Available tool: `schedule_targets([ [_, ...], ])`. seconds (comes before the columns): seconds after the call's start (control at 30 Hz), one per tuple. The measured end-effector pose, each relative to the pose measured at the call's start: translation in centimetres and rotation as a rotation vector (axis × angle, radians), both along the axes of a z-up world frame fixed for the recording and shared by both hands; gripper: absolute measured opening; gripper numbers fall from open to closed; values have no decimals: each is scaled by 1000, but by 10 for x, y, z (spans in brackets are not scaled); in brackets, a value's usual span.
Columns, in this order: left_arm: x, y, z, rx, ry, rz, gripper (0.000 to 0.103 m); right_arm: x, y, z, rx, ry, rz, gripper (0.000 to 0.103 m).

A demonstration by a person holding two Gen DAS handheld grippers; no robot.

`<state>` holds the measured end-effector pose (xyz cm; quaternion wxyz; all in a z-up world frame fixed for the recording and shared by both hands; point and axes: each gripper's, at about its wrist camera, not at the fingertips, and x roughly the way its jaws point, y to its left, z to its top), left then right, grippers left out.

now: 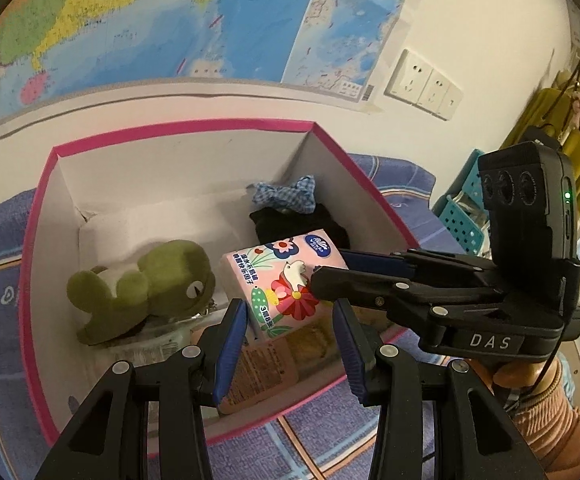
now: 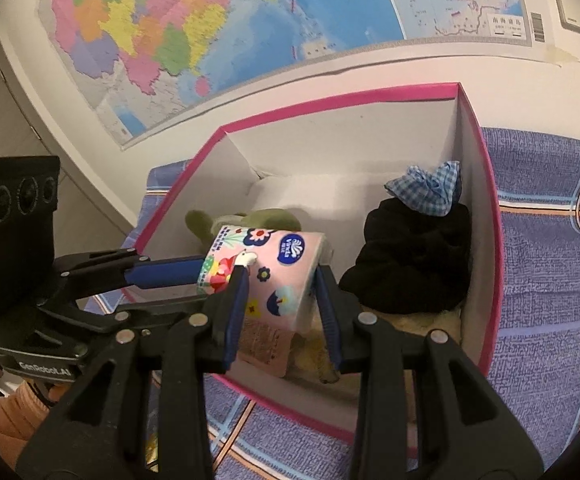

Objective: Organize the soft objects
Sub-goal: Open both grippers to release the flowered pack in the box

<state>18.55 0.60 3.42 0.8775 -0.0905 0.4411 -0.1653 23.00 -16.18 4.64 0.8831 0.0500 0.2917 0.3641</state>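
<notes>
A pink-rimmed cardboard box with white inner walls [image 1: 41, 216] sits on a blue-violet plaid bedspread [image 2: 550, 264] below a colourful wall map [image 1: 137, 20]. Over the box, a pink plastic tissue pack printed with flowers and a white bird [image 2: 277, 276] hangs tilted, clamped between the blue-padded fingers of the right gripper [image 2: 279, 308], which press on its two sides. The left gripper [image 1: 290, 344] stands with its fingers spread apart, the pack's lower end lying between them without clear contact; in the right wrist view it reaches in from nine o'clock, just beside the pack. Inside the box, a green plush frog toy [image 1: 145, 284] lies at about eight o'clock of the pack in the left wrist view, and a black fabric bundle [image 2: 414, 260] rests in the corner at two o'clock, with a crumpled blue-and-white checked cloth [image 2: 430, 190] on top of it.
</notes>
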Motion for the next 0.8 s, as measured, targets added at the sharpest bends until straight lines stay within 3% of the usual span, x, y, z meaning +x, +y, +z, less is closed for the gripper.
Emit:
schedule_targets([
  [0.33,14,8,-16,24,33,58,44,9,3,-4,-29,-5,-42,38],
  [0.8,-25,13,-2,58,-47,68,47,-26,-18,-2,4,-41,-27,39],
])
